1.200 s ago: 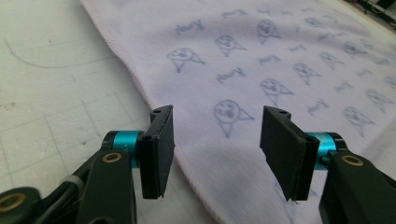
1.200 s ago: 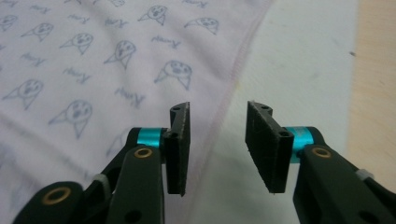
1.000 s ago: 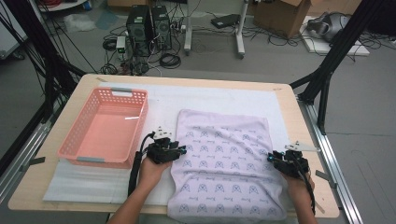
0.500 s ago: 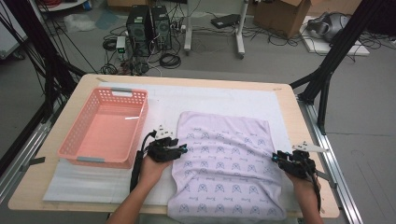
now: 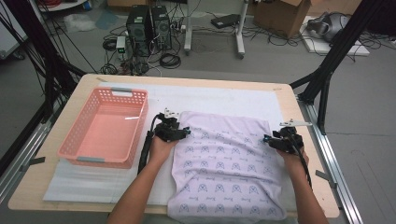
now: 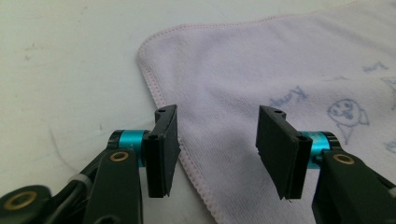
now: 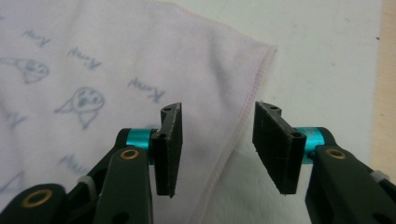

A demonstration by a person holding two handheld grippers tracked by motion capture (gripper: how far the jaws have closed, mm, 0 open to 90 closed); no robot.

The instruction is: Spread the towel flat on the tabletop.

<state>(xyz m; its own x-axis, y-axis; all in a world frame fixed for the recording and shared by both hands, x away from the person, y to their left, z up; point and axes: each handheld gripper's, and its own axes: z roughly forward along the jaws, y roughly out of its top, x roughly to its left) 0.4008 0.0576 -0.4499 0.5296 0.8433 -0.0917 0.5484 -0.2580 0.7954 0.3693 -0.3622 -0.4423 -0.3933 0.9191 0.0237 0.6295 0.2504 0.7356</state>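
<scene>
Both claws newly parted, off towel [image 5: 229, 163].

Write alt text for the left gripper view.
The left claw hangs open just above the hemmed side edge of a pale lilac towel printed with small blue animal faces. Nothing is between its black jaws, which have just been opening. The towel lies flat on a white mat.

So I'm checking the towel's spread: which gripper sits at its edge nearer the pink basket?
The left gripper, open at the towel edge beside the basket; the right gripper is opposite.
</scene>
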